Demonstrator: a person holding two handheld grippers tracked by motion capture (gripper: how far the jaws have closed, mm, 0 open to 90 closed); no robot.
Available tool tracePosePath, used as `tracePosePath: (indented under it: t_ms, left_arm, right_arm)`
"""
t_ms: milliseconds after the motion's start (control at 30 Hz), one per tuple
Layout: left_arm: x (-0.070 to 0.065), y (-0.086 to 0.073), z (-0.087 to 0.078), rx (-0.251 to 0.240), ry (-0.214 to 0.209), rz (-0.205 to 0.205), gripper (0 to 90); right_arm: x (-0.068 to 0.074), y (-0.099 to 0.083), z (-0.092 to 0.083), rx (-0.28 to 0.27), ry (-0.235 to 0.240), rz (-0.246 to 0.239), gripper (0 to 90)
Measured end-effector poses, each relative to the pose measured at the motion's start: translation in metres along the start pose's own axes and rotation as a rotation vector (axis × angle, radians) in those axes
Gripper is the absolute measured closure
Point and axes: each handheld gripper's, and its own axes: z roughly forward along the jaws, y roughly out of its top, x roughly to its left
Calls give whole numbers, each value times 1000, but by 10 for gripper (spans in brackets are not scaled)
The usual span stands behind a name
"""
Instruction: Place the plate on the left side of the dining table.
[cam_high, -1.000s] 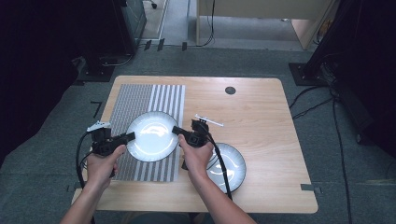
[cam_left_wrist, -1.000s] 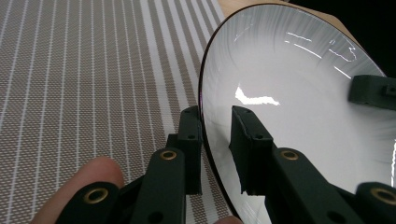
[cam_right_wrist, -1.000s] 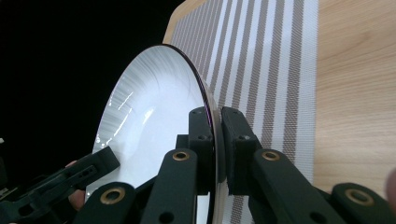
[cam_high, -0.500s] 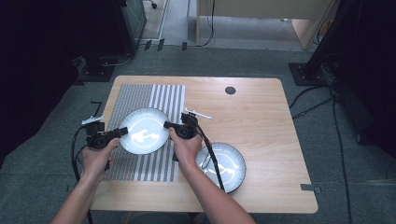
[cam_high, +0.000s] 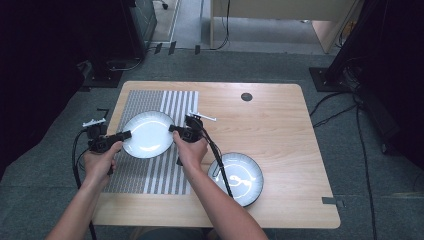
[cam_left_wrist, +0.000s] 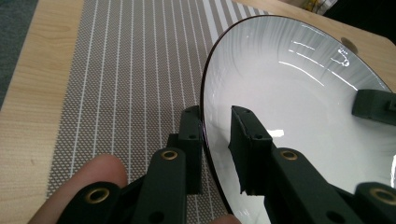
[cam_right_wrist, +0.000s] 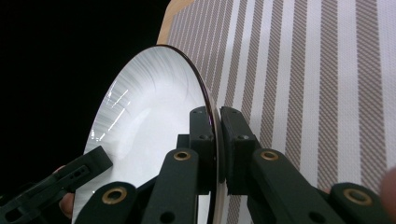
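Plate position: the white plate (cam_high: 148, 134) is held above the striped placemat (cam_high: 150, 175), carried between both grippers at opposite rim points.
Change since earlier frames: the plate has travelled left and away from the person; one second ago it sat nearer the second plate (cam_high: 235, 178), now well apart from it.
Meaning for the task: judged as a two-handed carry in its transfer phase; set-down on the placemat is not yet done.
Left gripper (cam_high: 123, 134): in the left gripper view its jaws straddle the rim with a visible gap on the inner side, so they stand part-spread around the plate (cam_left_wrist: 299, 112); firm contact cannot be confirmed.
Right gripper (cam_high: 172, 129): jaws pressed together on the rim, pinching the plate (cam_right_wrist: 144, 116).
View difference: the right gripper view shows the plate edge-on and tilted; the high view alone shows the second plate and the table (cam_high: 280, 125).
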Motion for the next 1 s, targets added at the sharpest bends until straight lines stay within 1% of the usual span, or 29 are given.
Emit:
tracePosePath:
  t_ms: [33, 100, 133, 267, 400, 533, 633, 733, 767, 800, 833, 1000]
  left_arm:
    - [2, 0, 2, -4, 3, -4, 752]
    - [3, 0, 6, -11, 16, 0, 746]
    - [5, 0, 8, -13, 17, -2, 746]
    - [9, 0, 17, -23, 28, -17, 748]
    - [11, -1, 25, -15, 39, -20, 749]
    - [13, -2, 32, -11, 46, -30, 749]
    - [14, -3, 37, -9, 49, -40, 752]
    - [17, -3, 42, 3, 55, -38, 751]
    - [18, -3, 43, 14, 62, -35, 750]
    - [19, -3, 45, 23, 64, -37, 747]
    - [20, -2, 46, 27, 64, -38, 747]
    - [16, -2, 50, 31, 70, -26, 747]
  right_arm:
    - [0, 2, 3, -2, -2, -7, 848]
    - [1, 5, 8, 2, -7, -18, 847]
    - [-1, 8, 13, 5, -9, -22, 847]
    - [-5, 10, 21, 7, -1, -20, 848]
    - [-13, 12, 30, 13, 0, -15, 848]
    - [-19, 13, 37, 10, 2, -19, 849]
    - [-24, 14, 41, 13, 5, -13, 849]
    - [-28, 14, 45, 20, 4, -2, 848]
    - [-29, 14, 47, 21, 2, -7, 848]
    - [-30, 13, 51, 32, -10, -17, 847]
    - [-30, 13, 51, 32, -10, -17, 847]
    - [-35, 14, 54, 13, -12, -19, 846]
